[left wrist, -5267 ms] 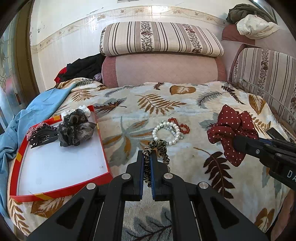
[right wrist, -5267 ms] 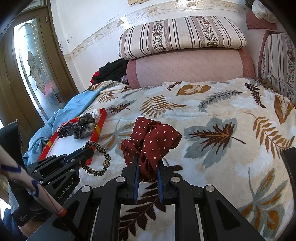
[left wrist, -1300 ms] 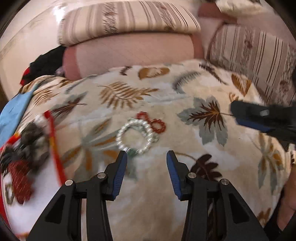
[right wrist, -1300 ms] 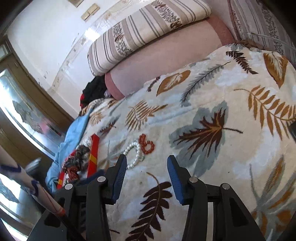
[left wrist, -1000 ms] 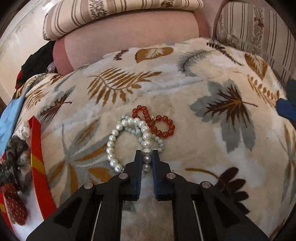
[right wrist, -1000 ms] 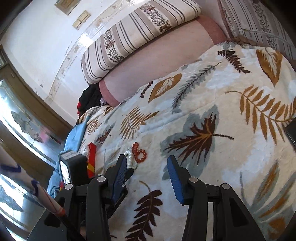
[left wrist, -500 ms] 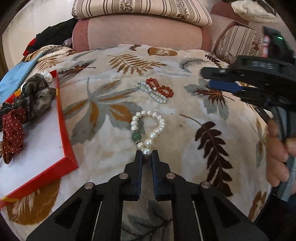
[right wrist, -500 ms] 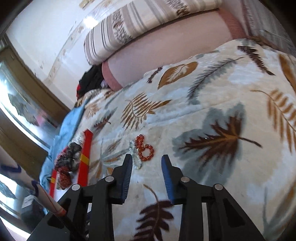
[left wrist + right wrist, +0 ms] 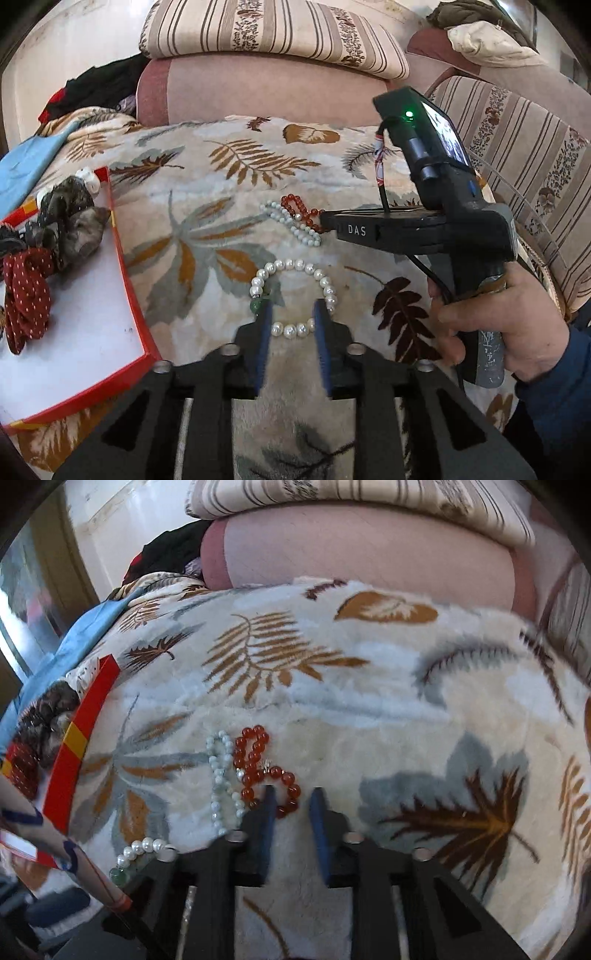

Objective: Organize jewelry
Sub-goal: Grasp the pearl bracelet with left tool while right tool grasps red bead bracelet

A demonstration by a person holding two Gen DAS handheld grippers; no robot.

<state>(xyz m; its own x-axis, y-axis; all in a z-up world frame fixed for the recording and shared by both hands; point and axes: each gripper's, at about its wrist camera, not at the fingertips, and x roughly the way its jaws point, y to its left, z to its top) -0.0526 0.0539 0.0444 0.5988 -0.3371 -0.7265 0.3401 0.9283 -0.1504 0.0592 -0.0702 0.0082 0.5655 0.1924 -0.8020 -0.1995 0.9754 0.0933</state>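
the left gripper (image 9: 290, 323), clenched on the pearl bracelet (image 9: 293, 291) half a second ago, has let go — its jaws now stand apart around the bracelet's near beads, which lie on the leaf blanket (image 9: 207, 236) just right of the red tray (image 9: 125, 258). the right gripper (image 9: 291, 805), also parted, has closed in on the red bead bracelet (image 9: 264, 770) — likely the next pickup, since both remain outside the tray.
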